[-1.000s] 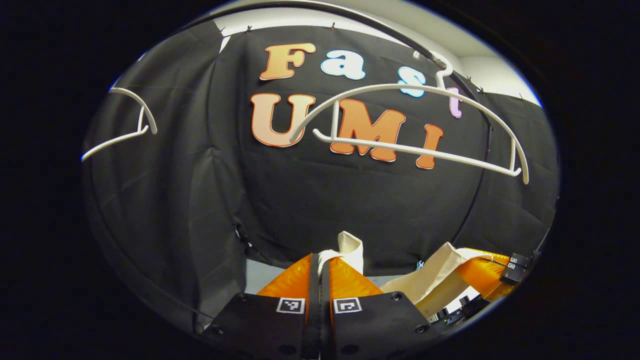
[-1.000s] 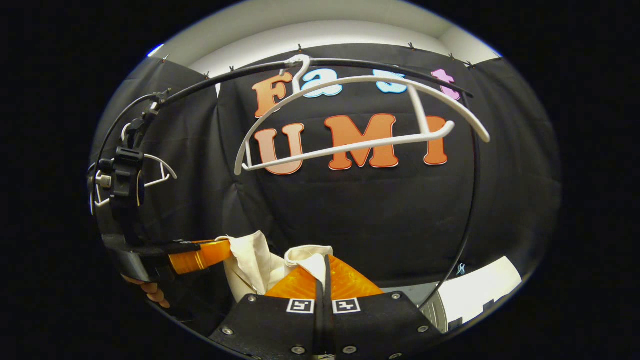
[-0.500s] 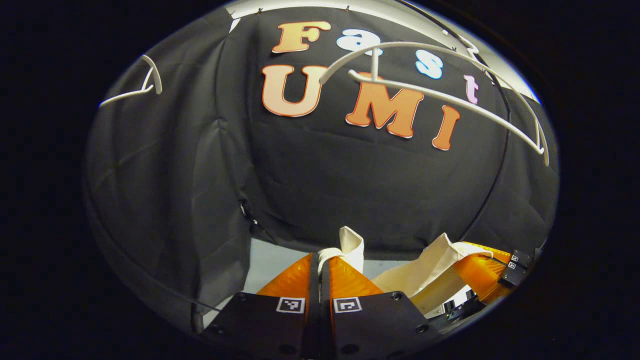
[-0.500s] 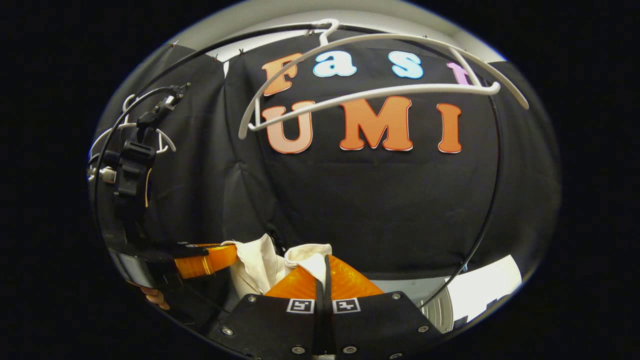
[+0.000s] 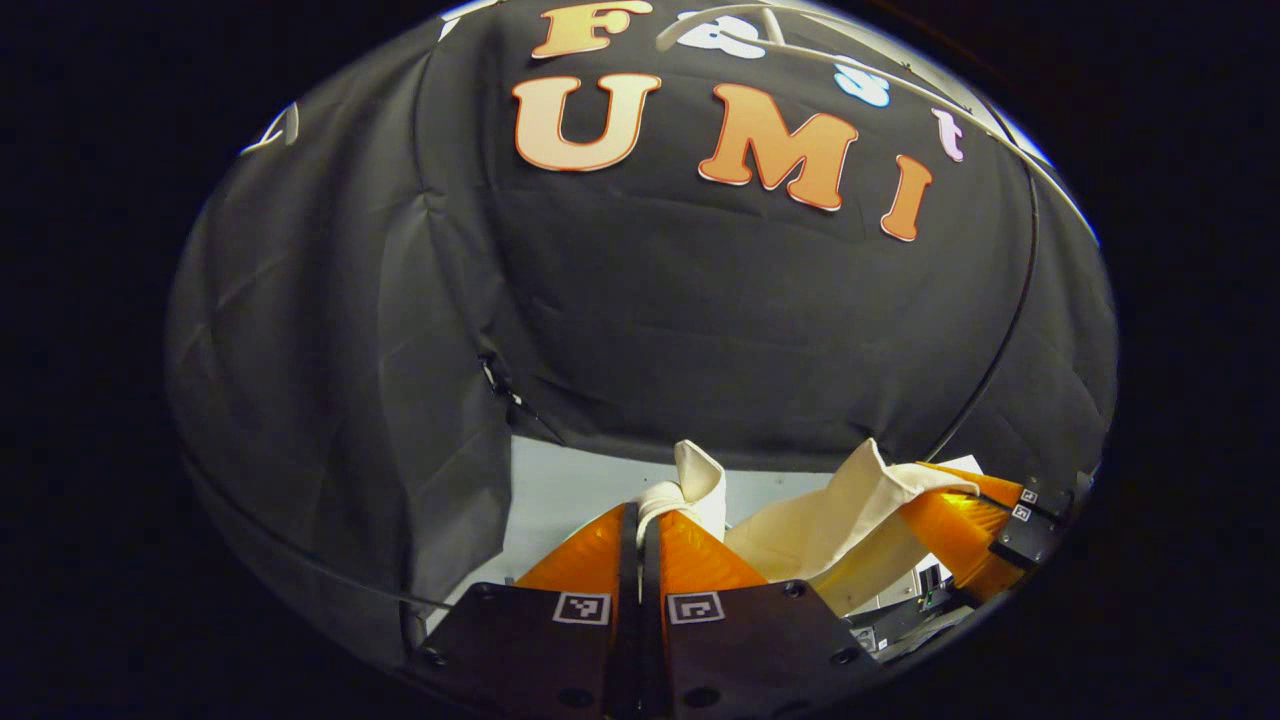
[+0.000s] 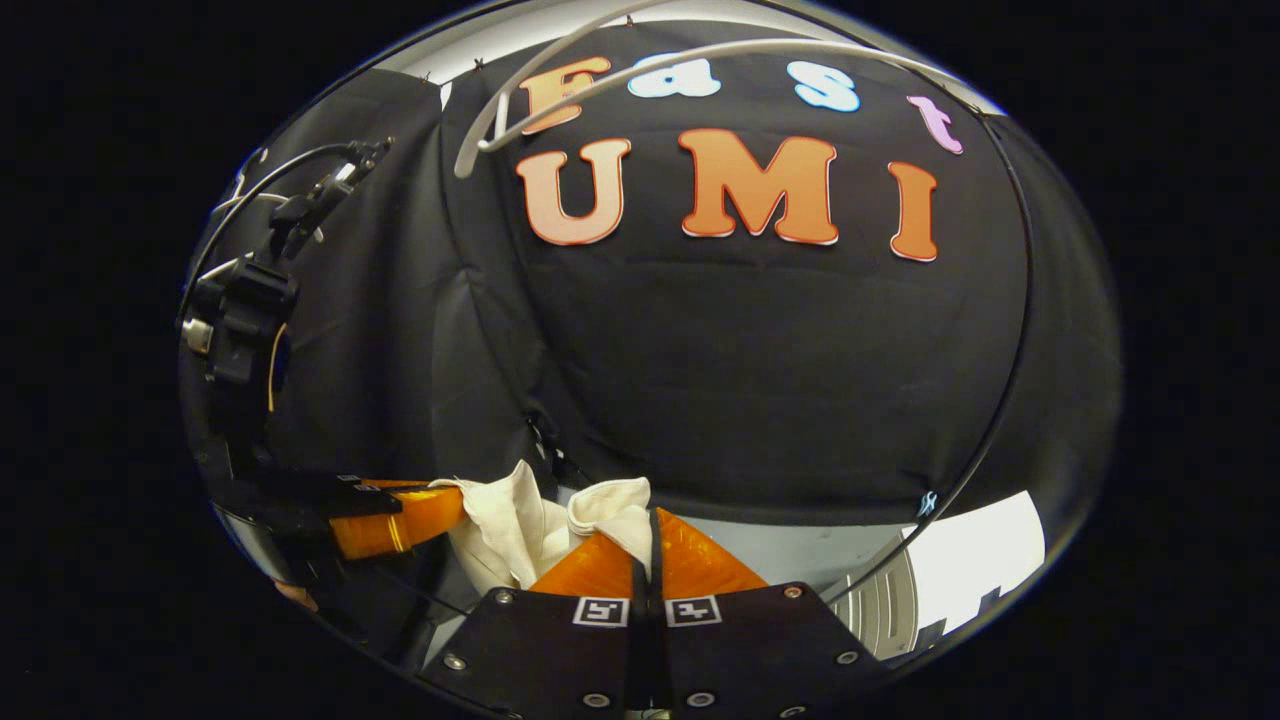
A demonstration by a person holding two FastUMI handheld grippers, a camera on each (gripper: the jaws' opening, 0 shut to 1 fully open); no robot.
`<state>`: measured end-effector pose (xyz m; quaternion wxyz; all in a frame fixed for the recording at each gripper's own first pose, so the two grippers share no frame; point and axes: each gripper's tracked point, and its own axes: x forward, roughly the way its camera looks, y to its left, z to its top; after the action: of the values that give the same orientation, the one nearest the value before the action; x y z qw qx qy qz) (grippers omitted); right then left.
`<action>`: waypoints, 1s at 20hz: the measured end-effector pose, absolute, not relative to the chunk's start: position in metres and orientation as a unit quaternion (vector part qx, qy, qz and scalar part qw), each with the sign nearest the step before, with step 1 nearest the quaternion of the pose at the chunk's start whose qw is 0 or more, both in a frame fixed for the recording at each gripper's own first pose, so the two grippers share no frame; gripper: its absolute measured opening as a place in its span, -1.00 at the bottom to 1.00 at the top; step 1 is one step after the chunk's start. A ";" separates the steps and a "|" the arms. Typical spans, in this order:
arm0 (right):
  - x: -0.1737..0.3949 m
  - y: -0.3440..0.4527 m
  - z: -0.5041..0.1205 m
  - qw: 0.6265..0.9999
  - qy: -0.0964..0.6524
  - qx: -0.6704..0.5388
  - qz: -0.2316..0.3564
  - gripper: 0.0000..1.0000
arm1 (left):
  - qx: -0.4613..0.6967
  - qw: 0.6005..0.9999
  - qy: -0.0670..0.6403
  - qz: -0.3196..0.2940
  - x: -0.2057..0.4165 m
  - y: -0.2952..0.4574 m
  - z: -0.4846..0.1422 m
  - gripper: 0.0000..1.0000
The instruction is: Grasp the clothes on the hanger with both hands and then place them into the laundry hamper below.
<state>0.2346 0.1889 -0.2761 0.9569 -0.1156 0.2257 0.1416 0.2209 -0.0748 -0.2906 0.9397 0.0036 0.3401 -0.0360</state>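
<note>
A cream garment [image 5: 830,525] hangs stretched between both grippers, below the bare white hanger [image 6: 640,65]. My left gripper [image 5: 640,515] is shut on one bunched corner of the garment, which sticks up past its fingertips. In the left gripper view the right gripper [image 5: 960,515] shows at the lower right, pinching the other end. In the right gripper view my right gripper [image 6: 645,525] is shut on a cream fold [image 6: 605,500], and the left gripper [image 6: 400,510] holds the cloth at the lower left. The white hanger [image 5: 800,40] sits at the top edge of the left gripper view.
A thin black rail [image 6: 1010,330] curves down the right side before the black cloth wall. Pale floor [image 5: 580,490] shows under the cloth's lower hem. A white ribbed object [image 6: 895,605] sits at the lower right in the right gripper view.
Both grippers have gone down with the garment held between them. The hanger has slid up toward the top of both views, and more pale floor shows below the cloth wall.
</note>
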 end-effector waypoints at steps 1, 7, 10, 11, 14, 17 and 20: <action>0.232 0.187 -0.283 0.955 0.236 -0.118 0.139 -1.00 | 0.005 0.935 0.354 -0.036 0.220 -0.074 -0.298 -0.86; 0.236 0.173 -0.319 0.946 0.277 -0.125 0.112 -0.94 | -0.003 0.914 0.405 -0.036 0.214 -0.071 -0.337 -0.89; 0.236 0.167 -0.327 0.944 0.288 -0.126 0.101 -0.91 | 0.004 0.909 0.415 -0.034 0.210 -0.067 -0.342 -0.85; 0.237 0.165 -0.328 0.943 0.291 -0.127 0.098 -0.89 | 0.003 0.907 0.420 -0.035 0.208 -0.070 -0.346 -0.82; 0.237 0.164 -0.337 0.941 0.298 -0.131 0.095 -0.85 | 0.001 0.905 0.423 -0.036 0.204 -0.070 -0.347 -0.77; 0.229 0.165 -0.340 0.940 0.301 -0.130 0.096 -0.77 | 0.006 0.906 0.421 -0.038 0.205 -0.071 -0.345 -0.60; 0.230 0.169 -0.330 0.941 0.291 -0.141 0.097 -0.59 | 0.002 0.906 0.421 -0.038 0.201 -0.070 -0.344 -0.10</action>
<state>0.2300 0.1691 -0.3299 0.9414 -0.1412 0.2907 0.0968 0.2015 -0.0702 -0.3441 0.9061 0.0016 0.4214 -0.0383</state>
